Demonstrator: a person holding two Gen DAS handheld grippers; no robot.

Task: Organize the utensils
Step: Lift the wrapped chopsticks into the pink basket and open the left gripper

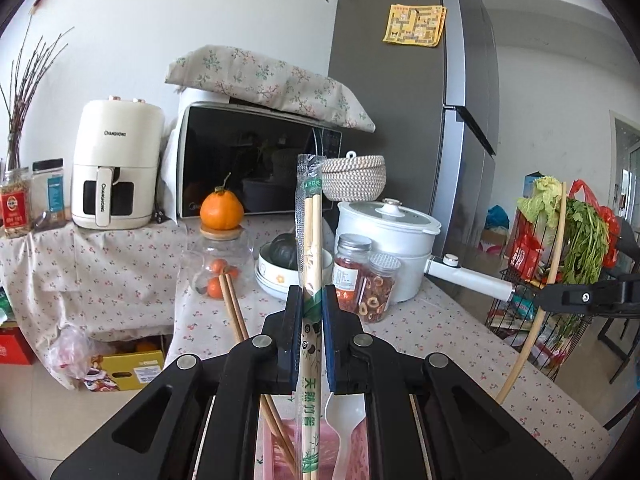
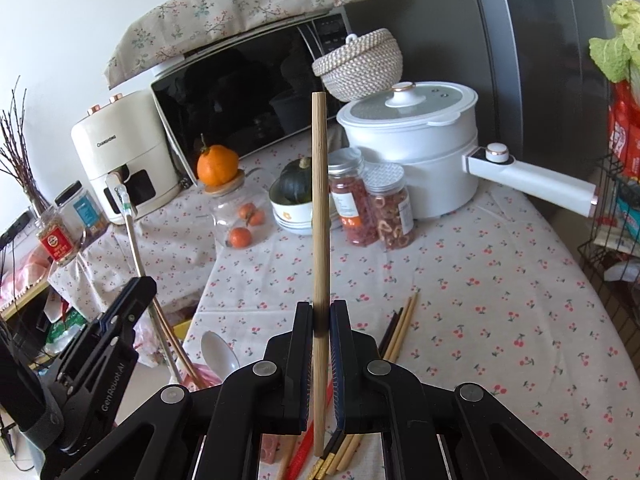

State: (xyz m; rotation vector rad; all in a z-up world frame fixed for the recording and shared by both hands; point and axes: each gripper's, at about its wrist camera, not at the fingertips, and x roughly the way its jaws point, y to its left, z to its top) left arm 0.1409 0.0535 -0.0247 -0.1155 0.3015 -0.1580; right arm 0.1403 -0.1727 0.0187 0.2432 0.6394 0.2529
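Tablecloth (image 2: 480,280) chopsticks (image 2: 400,332) show only past the right tool (image 2: 321,312).

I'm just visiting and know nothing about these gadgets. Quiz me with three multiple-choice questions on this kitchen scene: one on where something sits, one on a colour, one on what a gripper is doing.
1. Where does the large orange sit?
A. on the glass jar's lid
B. in the woven basket
C. on the microwave

2. What colour is the lidded pot?
A. red
B. white
C. black

3. What is the left gripper doing?
A. hanging open and empty
B. clamped on wrapped chopsticks
C. clamped on a spoon

Answers: 1 A, it rests on the wooden lid of the glass jar. 2 B, body, lid and handle are white. 3 B, the wrapped chopsticks stand between its closed fingers.
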